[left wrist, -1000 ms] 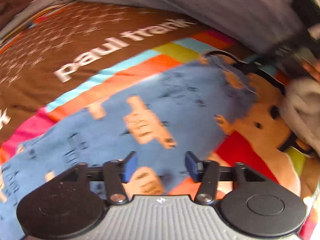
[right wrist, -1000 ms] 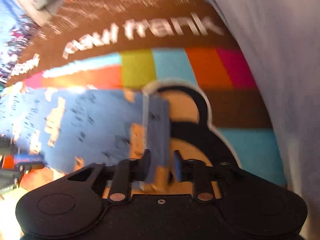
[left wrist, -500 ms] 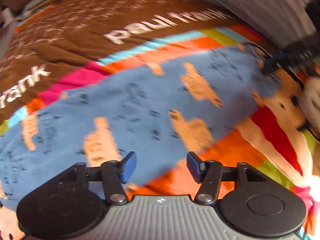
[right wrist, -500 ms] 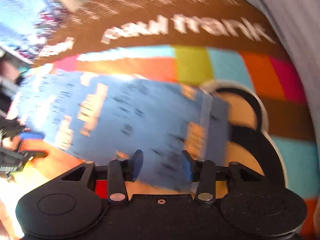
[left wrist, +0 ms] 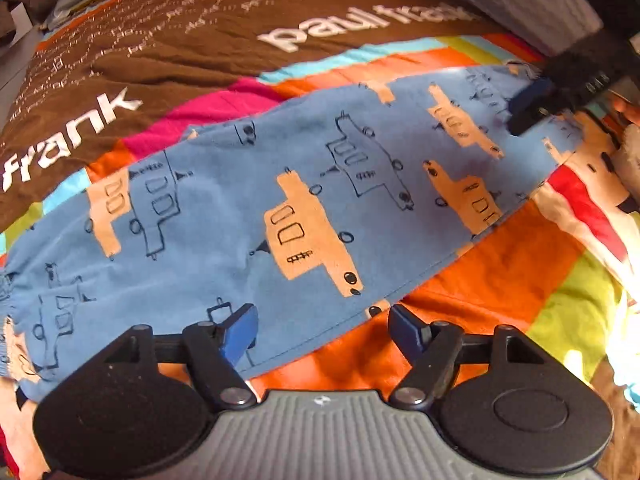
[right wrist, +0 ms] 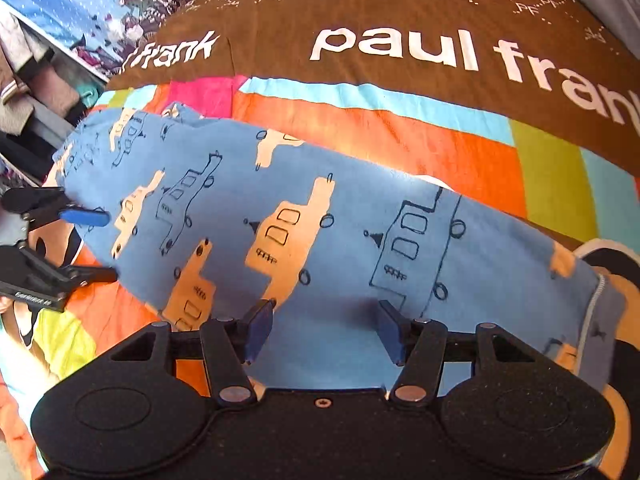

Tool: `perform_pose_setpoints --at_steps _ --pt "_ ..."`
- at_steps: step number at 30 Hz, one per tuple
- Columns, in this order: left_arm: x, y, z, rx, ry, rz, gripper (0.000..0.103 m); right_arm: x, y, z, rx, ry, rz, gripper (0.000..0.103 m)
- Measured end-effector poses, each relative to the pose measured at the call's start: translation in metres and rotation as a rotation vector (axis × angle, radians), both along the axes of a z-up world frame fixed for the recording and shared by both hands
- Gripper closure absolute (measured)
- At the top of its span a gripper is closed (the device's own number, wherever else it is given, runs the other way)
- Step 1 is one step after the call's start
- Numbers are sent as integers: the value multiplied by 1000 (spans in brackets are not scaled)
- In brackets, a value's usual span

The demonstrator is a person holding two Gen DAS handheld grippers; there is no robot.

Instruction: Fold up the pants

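Blue pants laid flat on a printed bedspread, both grippers hovering over them with nothing held.

Surface is a bedspread (right wrist: 400,128) – brown upper band, then blocks of cyan, orange, pink and lime, plus a cartoon face patch at the right of the left wrist view. White lettering on the brown reads "paul frank" and again "frank"; small dotted "PF" monograms repeat above it. Room: a blue illustrated panel (right wrist: 80,4) and hanging clothes at the upper left of the right wrist view (details blurry). The pants (left wrist: 320,208), blue with orange and outlined truck prints, lie stretched across the colour blocks. Left gripper (left wrist: 323,330) sits above their near edge, jaws opening – no cloth pinched. Right gripper (right wrist: 325,330) is over the fabric near the hem end, jaws likewise opening, pads clear of it.
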State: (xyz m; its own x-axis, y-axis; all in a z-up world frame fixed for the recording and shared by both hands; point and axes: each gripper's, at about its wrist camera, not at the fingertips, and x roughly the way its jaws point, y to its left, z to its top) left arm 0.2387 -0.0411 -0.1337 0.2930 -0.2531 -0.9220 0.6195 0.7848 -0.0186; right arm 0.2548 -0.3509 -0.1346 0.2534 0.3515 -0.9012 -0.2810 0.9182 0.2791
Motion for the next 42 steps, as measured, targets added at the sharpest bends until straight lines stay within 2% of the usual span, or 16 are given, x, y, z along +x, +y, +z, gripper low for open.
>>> perform_pose_setpoints --at_steps 3,7,10,12,14,18,22,37,39,42 --pt "17 7 12 -53 -37 10 26 31 22 17 96 -29 22 39" --pt "52 9 13 -100 -64 25 26 94 70 24 203 -68 114 38" --pt "76 6 3 -65 -69 61 26 138 102 22 273 -53 160 39" --pt "86 8 -6 -47 -45 89 26 158 120 19 283 -50 178 39" --pt "91 13 -12 -62 -16 119 26 171 133 17 282 -49 196 39" --pt "91 20 -16 -85 7 155 21 181 146 8 298 -28 214 38" --pt "91 21 -18 -89 10 165 18 181 155 0 292 -7 252 33" --pt "85 19 -25 -88 0 160 11 187 160 -15 332 25 295 33" --pt "83 18 -26 -83 -8 158 10 188 160 -17 349 31 302 38" --pt "81 16 -28 -78 -18 155 9 188 162 -18 377 43 318 52"
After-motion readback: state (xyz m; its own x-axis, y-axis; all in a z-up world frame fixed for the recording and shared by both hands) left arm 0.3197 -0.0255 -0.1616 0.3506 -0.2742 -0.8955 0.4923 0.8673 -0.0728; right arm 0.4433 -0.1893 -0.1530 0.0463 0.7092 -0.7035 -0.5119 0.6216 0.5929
